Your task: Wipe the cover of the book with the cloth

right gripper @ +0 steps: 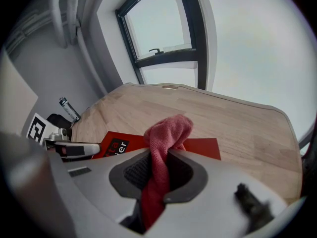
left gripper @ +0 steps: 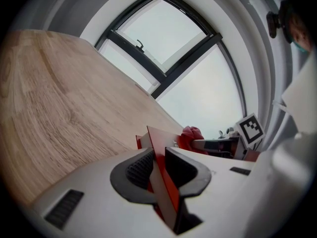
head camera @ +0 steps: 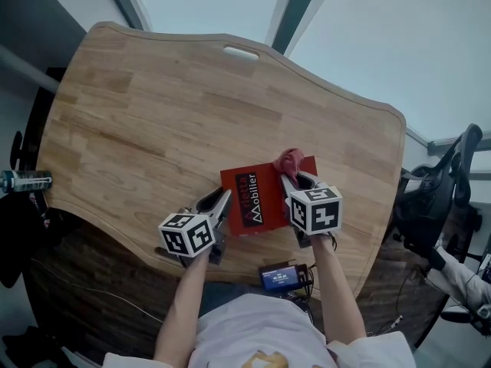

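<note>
Spreading across most of the head view, a pale wooden table [head camera: 153,113] with a curved edge stood in front of a large dark-framed window [right gripper: 163,48]. A dark office chair [head camera: 437,198] sat off the table's right end.

A red book [head camera: 265,176] lay on the table close to its near edge, a little right of the middle, cover up, with a black label bearing white print on the cover.

The left gripper [head camera: 217,200] reached in from the near left. In its own view, the jaws were pinched on the book's left edge, and the red board stood tilted between the two ribbed pads. The right gripper [head camera: 295,179] came in over the book's right half, pointing steeply down. Its jaws were pressed together on a pink cloth [head camera: 289,159], which ran down between the pads and bunched out past the tips. That bunch sat at the book's far edge, towards the far right corner; whether it pressed on the cover or only hung just above it I could not tell.

A small device with a lit blue screen [head camera: 280,277] sat near the person's body, below the table's near edge. A bottle [head camera: 23,181] lay off the table's left side.
</note>
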`<state>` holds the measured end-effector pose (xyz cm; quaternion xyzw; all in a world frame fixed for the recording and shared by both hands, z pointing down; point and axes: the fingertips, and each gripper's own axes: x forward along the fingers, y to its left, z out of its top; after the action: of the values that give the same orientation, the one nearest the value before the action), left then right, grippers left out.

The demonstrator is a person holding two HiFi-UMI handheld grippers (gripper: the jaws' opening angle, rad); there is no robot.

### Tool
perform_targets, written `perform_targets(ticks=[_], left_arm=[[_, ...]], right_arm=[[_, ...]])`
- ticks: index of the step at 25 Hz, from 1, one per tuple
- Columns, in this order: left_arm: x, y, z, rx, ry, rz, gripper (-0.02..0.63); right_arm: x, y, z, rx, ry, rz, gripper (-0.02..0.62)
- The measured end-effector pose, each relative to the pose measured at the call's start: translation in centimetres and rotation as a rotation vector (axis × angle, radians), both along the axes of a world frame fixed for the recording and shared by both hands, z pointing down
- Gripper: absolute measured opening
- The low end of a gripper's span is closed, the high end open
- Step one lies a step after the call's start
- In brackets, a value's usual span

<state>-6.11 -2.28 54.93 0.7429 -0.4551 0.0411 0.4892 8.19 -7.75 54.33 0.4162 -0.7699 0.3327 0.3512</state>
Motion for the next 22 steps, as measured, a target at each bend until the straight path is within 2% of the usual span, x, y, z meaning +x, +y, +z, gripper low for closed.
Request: perform_targets(ticks=[22], left_arm=[[0.1,0.0,0.0,0.003,-0.011,0.024,0.083]], right_arm=[[-4.2,1.2,0.0,0.016,0.007,-0.112,0.074]])
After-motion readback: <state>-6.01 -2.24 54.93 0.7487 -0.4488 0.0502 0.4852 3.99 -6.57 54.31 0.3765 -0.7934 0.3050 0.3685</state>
